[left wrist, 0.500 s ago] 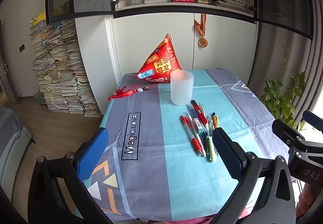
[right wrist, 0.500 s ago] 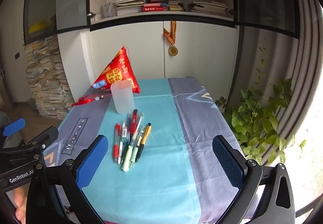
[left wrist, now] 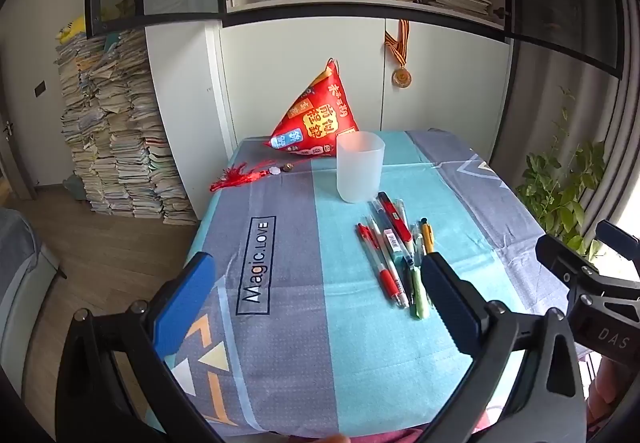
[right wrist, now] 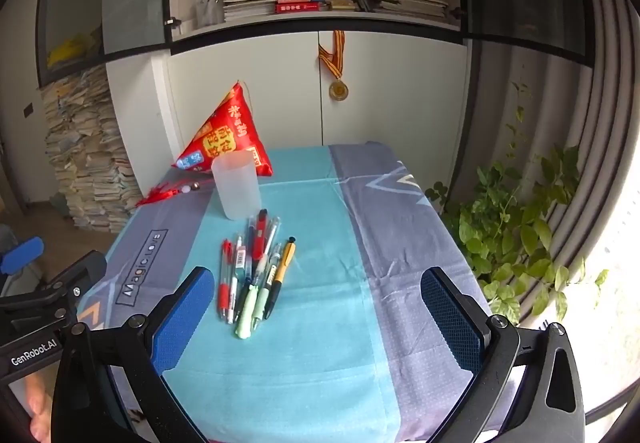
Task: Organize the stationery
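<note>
Several pens (left wrist: 394,243) lie side by side on the teal strip of the tablecloth, also in the right wrist view (right wrist: 256,267). A frosted translucent cup (left wrist: 359,172) stands upright just behind them; it also shows in the right wrist view (right wrist: 236,187). My left gripper (left wrist: 316,299) is open and empty over the near part of the table, its right finger next to the pens' near ends. My right gripper (right wrist: 318,317) is open and empty, hovering over the near table, right of the pens' tips.
A red pyramid-shaped pouch (left wrist: 316,119) with a red tassel (left wrist: 240,177) sits at the table's back. Cabinets and bookshelves stand behind. Stacked papers (left wrist: 116,131) rise on the floor to the left, a plant (right wrist: 516,227) to the right.
Both grippers have moved slightly closer to the table; the pens and cup appear a little nearer. Nothing on the table has moved.
</note>
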Available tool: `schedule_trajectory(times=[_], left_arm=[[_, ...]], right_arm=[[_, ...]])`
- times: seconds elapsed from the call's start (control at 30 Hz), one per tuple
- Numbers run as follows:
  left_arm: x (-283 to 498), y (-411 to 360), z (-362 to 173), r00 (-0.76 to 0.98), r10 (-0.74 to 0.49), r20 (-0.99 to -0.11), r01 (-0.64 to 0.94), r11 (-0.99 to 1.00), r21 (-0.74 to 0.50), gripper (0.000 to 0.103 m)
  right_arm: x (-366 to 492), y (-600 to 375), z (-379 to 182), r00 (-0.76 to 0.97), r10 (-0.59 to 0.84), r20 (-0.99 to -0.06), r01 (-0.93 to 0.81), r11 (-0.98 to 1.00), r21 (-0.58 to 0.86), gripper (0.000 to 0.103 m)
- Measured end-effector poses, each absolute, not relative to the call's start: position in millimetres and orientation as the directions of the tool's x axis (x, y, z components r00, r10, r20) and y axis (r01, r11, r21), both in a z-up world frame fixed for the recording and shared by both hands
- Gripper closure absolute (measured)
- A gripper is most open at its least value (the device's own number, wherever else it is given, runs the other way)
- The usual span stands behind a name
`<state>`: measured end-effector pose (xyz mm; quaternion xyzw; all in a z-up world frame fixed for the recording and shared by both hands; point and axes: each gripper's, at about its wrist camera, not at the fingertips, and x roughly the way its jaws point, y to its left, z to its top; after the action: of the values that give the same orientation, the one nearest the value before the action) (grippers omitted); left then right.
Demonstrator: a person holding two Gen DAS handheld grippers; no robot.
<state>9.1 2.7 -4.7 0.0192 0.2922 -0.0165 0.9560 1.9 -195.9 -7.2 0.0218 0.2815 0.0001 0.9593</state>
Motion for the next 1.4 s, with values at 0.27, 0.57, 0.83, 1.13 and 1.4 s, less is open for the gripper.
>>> schedule_trajectory(times=[0.27,0.57,0.83,1.13,1.4], left_arm=[[8,4,-5,0.839,-0.034,-0.543,0.052,0.999,0.018,0.001],[7,9,-8,0.846,-0.034,-0.533,0.043,0.999,0.004,0.001],[5,12,-9,0.850,-0.047,-0.525,0.056,0.998,0.000,0.002],[5,10,-12,0.851,-0.050,-0.524,0.062,0.998,0.004,0.002],[8,9,-13,0.849,-0.051,-0.526,0.065,0.998,0.009,0.002]], right_arm=[[4,-193,-6,0.838,0.011,-0.546,0.013,0.999,0.040,0.000],[7,-190,-9,0.834,0.011,-0.552,0.011,0.999,0.038,0.000],[7,-188,-10,0.831,0.012,-0.556,0.010,0.999,0.037,0.000],[9,-185,-13,0.824,0.011,-0.566,0.010,0.999,0.033,0.000],[15,-187,-17,0.814,0.011,-0.581,0.014,0.999,0.039,0.000]])
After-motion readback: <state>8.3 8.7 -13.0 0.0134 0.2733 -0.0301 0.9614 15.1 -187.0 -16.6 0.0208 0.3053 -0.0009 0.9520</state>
